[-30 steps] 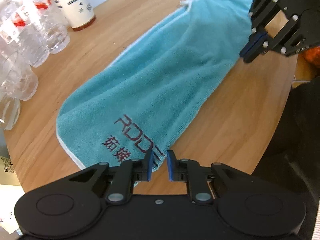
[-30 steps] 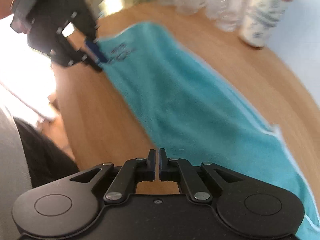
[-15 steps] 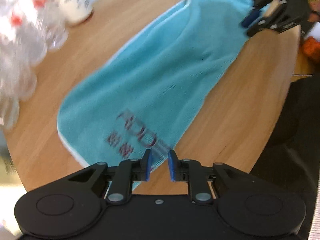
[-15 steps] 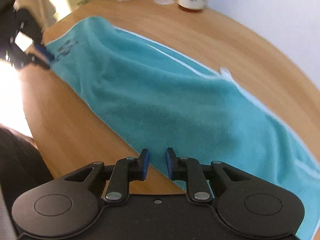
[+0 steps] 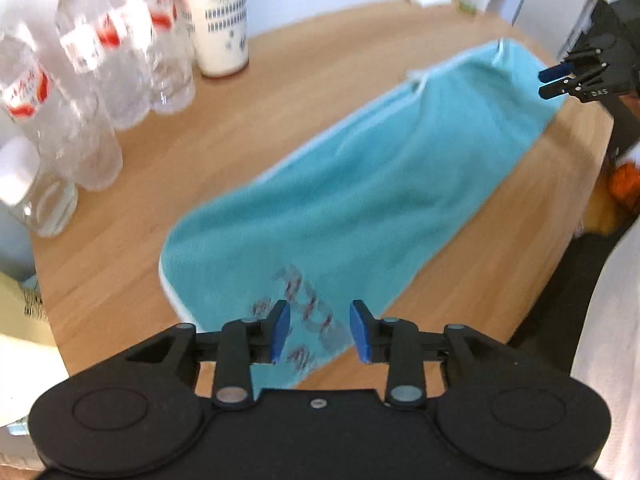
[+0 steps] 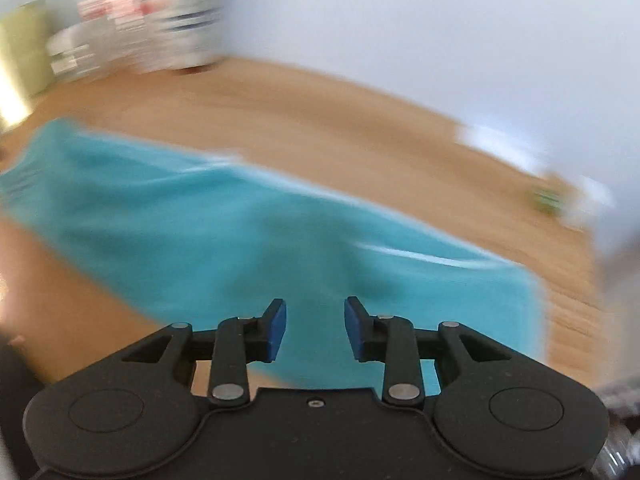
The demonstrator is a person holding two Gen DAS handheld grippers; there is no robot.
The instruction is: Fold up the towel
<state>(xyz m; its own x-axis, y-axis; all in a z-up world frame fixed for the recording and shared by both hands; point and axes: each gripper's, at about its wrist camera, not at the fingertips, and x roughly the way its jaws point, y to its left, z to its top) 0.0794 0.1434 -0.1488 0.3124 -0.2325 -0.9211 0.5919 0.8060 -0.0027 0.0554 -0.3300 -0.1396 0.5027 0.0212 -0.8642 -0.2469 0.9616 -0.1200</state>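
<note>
1. Table (image 5: 120, 264): round, wooden, carrying everything listed here.
2. Towel (image 5: 360, 200): teal, pale-edged, lying long and flat across the table; the printed end is nearest the left tool.
3. Left tool (image 5: 318, 330): jaws wide, empty, above the printed end.
4. Right tool (image 6: 315, 328): jaws wide, empty, over the opposite end; this view is blurred.
5. Bottles (image 5: 100, 76): clear, clustered at the table's edge, apart from the towel.
6. Cup (image 5: 218, 20): white, beside the bottles.
</note>
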